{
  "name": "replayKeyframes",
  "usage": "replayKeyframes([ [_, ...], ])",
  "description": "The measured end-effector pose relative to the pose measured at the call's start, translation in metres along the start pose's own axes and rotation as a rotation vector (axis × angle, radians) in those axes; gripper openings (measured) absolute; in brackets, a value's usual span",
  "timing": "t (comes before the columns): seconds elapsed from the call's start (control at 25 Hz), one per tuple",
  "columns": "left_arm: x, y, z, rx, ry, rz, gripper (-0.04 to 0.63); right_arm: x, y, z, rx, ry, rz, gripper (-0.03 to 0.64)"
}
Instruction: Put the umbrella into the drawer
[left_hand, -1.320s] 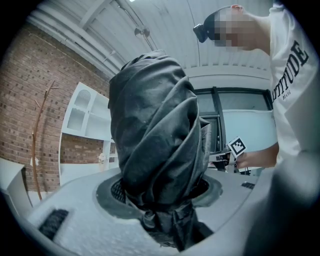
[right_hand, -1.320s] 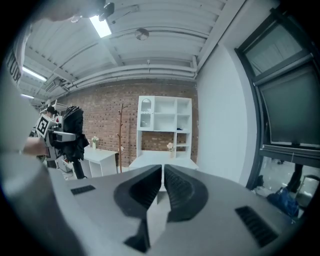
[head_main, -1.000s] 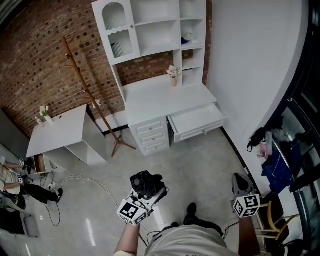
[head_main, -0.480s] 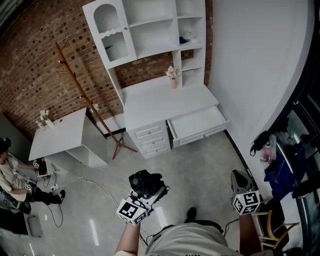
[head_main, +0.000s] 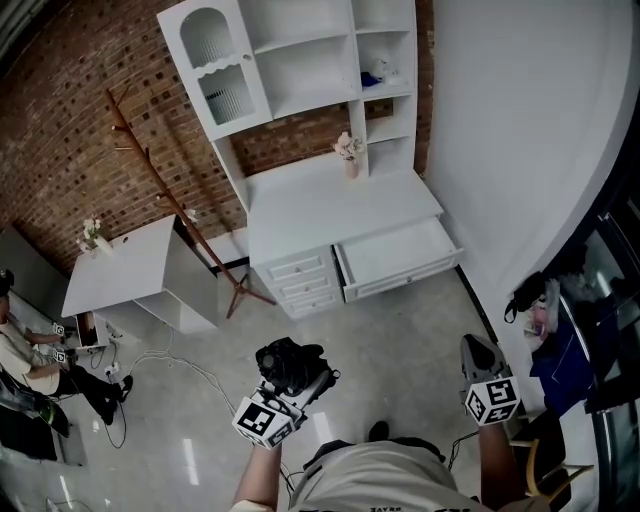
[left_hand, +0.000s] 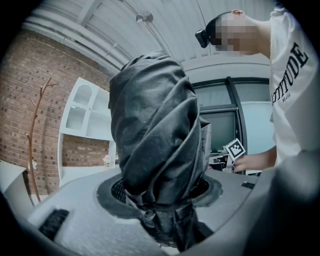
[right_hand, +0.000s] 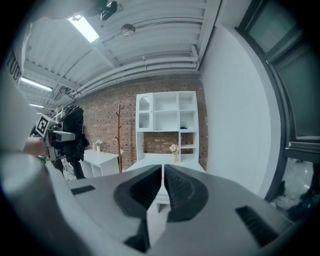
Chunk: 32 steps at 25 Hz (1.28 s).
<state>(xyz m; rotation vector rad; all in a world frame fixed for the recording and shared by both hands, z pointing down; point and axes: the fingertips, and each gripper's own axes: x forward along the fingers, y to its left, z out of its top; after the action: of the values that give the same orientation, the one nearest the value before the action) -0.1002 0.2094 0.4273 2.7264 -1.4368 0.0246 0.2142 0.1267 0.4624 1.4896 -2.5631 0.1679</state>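
A folded black umbrella (head_main: 289, 363) is clamped in my left gripper (head_main: 293, 384), low in the head view over the grey floor. In the left gripper view its crumpled fabric (left_hand: 157, 140) fills the middle and rises out from between the jaws (left_hand: 161, 215). My right gripper (head_main: 479, 354) hangs at the lower right with nothing in it; in its own view the jaws (right_hand: 163, 181) stand together with only a thin slit between them. The open white drawer (head_main: 400, 255) juts out of the desk's right side, well ahead of both grippers. The right gripper view shows the umbrella (right_hand: 76, 131) far left.
The white desk with a hutch (head_main: 330, 200) stands against the brick wall, a small vase (head_main: 350, 156) on it. A wooden coat stand (head_main: 175, 205) and a low white table (head_main: 130, 265) are to the left. Cables (head_main: 170, 365) cross the floor. A person (head_main: 25, 365) sits at far left.
Both grippers have moved forward over the floor towards the desk, which sits a little lower in the head view. The left gripper's hold on the umbrella is unchanged.
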Motion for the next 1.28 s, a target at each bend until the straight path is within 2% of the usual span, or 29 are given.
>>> replayKeyframes([
  [0.4,0.037,0.0,0.005,0.01,0.0,0.015,0.25,0.021,-0.034,0.003,0.005,-0.004,0.016,0.034],
  [0.88,0.056,0.01,0.004,-0.003,0.015,0.044,0.25,0.041,-0.044,-0.004,0.026,0.015,0.032,0.034],
  [1.28,0.075,0.044,-0.002,-0.032,0.006,0.019,0.25,0.071,-0.043,0.002,0.019,0.023,0.008,0.034],
])
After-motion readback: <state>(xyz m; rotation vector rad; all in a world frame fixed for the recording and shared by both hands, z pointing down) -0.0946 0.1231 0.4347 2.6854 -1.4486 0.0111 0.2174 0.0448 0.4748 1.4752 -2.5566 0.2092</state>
